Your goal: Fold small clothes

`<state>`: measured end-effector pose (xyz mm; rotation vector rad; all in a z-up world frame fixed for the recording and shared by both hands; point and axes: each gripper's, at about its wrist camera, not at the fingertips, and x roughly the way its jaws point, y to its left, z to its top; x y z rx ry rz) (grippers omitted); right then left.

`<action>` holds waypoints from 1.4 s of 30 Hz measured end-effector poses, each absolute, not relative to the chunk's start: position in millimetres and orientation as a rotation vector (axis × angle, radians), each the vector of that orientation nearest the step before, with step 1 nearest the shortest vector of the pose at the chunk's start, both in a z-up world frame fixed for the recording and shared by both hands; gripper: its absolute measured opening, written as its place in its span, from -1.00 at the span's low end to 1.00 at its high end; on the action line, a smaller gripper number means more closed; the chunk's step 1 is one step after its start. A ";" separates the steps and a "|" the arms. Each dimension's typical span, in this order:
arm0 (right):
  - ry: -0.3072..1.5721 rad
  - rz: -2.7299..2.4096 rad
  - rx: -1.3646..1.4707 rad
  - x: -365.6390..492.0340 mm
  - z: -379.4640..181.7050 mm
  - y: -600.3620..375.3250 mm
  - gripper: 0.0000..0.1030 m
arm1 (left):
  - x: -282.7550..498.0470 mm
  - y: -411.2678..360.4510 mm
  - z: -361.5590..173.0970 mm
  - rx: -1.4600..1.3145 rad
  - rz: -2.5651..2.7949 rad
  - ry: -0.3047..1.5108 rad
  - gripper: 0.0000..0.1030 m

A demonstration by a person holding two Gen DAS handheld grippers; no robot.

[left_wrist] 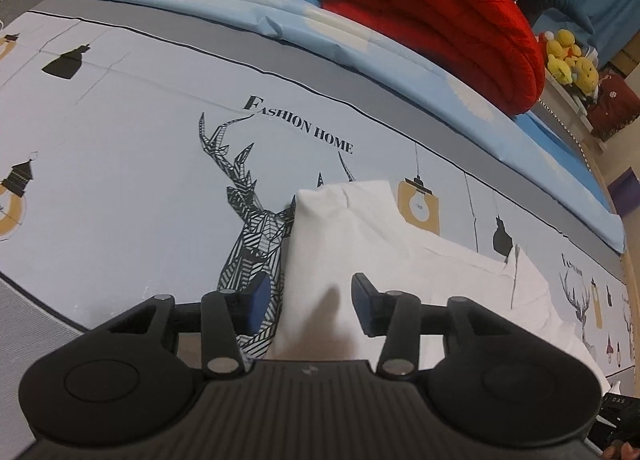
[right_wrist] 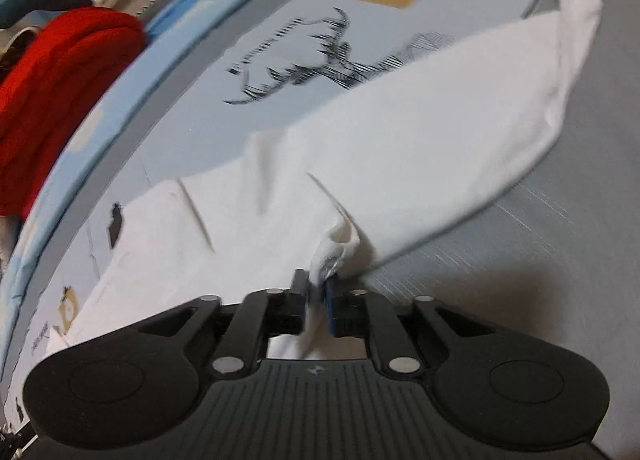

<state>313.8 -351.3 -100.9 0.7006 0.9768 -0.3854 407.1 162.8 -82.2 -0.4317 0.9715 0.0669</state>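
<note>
Left gripper [left_wrist: 310, 302] spread over white garment [left_wrist: 360, 244]; right gripper [right_wrist: 317, 292] pinching garment fold; red blanket [left_wrist: 432, 15], plush toys [left_wrist: 568, 59] well apart.

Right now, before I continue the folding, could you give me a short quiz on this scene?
1. True or false: the folded blanket is green.
2. Which animal is printed on the sheet beside the white garment? A deer, B cat, C fish.
3. Which gripper stands wide open over the garment?

Key: 1 false, the blanket is red. 2 A, the deer. 3 the left gripper.
</note>
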 end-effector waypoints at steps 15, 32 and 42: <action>0.589 -0.256 0.809 298.9 -57.4 -341.3 -0.93 | 432.4 146.2 -100.5 -0.405 0.075 0.931 0.21; 0.949 -0.537 0.618 335.6 -99.2 -334.7 -0.63 | 410.5 164.0 -61.3 -0.365 0.113 0.882 -0.51; 0.816 -0.545 0.625 318.5 -70.7 -330.0 -0.62 | 382.3 138.6 -121.0 -0.339 0.099 1.181 -0.54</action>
